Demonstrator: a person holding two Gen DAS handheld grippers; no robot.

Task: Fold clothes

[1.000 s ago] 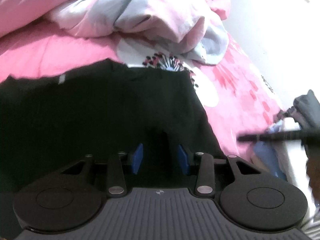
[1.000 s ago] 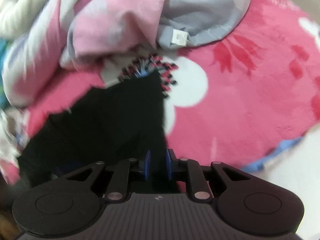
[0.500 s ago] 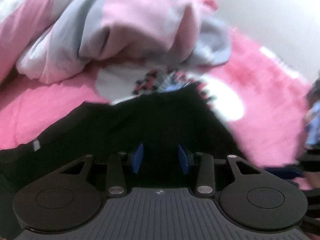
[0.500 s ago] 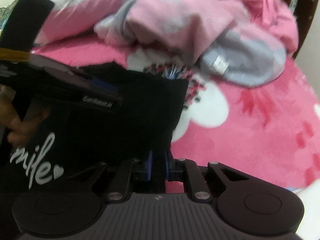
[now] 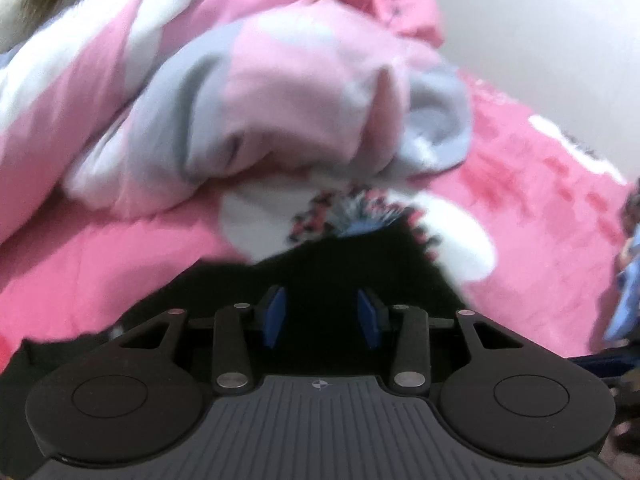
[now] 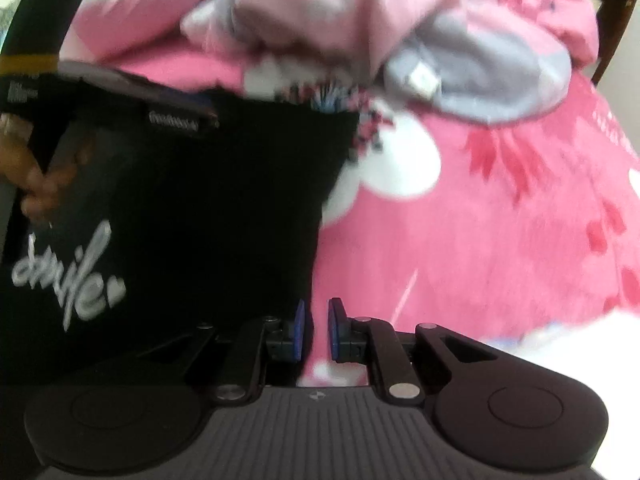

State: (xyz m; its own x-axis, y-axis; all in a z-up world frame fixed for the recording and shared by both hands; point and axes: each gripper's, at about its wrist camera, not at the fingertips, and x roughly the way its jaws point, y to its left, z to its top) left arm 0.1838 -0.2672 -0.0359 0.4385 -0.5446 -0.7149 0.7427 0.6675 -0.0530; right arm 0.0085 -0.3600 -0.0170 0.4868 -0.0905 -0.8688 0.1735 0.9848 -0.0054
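Observation:
A black shirt (image 6: 192, 208) with white "smile" lettering (image 6: 68, 276) lies spread on the pink bedspread (image 6: 500, 220). My right gripper (image 6: 317, 330) sits at the shirt's right edge, jaws only narrowly apart. Pink bedspread shows through the gap and the black edge runs beside the left pad (image 6: 299, 332). In the left wrist view the black shirt (image 5: 360, 264) lies under and ahead of my left gripper (image 5: 322, 316), which is open with nothing between its blue pads. A hand (image 6: 32, 184) holds the left tool at the shirt's far left.
A bunched pink, white and grey quilt (image 5: 260, 92) is heaped just beyond the shirt's far edge. A white wall (image 5: 560, 40) stands at the right. Blue cloth (image 5: 628, 292) lies at the bed's right edge. The quilt's grey corner has a white tag (image 6: 424, 78).
The left camera has swung up toward the quilt, with less shirt in view. Black cloth filled the right gripper's gap before; now pink shows there, with the shirt edge at its left pad.

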